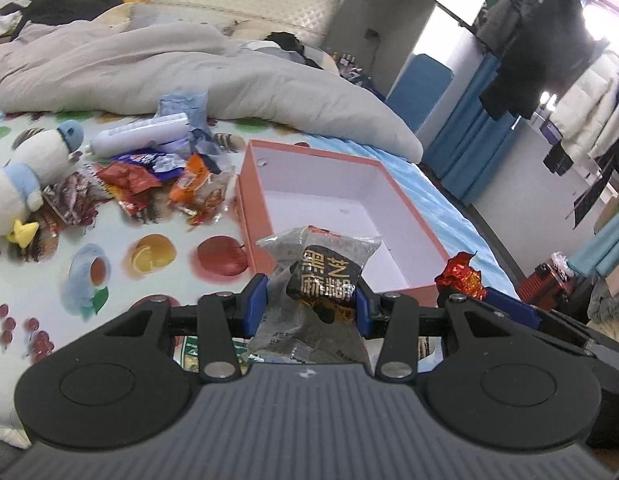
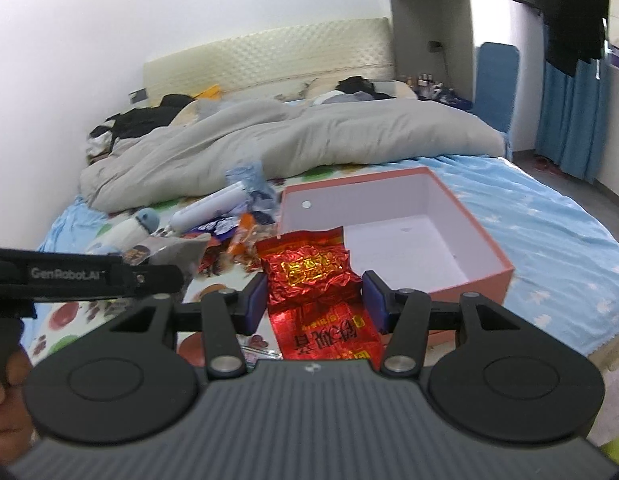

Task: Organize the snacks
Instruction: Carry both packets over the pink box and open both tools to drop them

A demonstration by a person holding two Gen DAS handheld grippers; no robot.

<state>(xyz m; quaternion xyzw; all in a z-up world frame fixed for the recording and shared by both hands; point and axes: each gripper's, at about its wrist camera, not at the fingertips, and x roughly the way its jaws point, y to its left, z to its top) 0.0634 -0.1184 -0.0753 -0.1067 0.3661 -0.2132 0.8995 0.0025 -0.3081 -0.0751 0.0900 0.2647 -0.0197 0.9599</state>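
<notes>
The left tongs (image 1: 311,302) are closed on a grey sachet (image 1: 323,276) with a black label, pinched between the blue pads (image 1: 256,300). The sachet hangs in front of the near wall of the pink box (image 1: 409,216), which sits open on the bed (image 1: 157,256) with its white inside showing.

The right tongs (image 2: 315,306) grip a crinkled red foil packet (image 2: 309,276) with gold print. It is held over the near left corner of the box (image 2: 485,264). In the left view the same red packet (image 1: 461,276) shows at the right, just beside the box's near right corner.

The other snacks (image 1: 161,184) lie in a loose heap on the fruit-print sheet, left of the box: red, orange and blue wrappers, touching and overlapping. A white tube (image 1: 141,136) rests at the far edge of the heap. A plush penguin (image 1: 25,176) lies to the left of it. A grey duvet (image 1: 189,72) is bunched across the bed behind them.

The left gripper's black body (image 2: 85,276) crosses the left side of the right view.
</notes>
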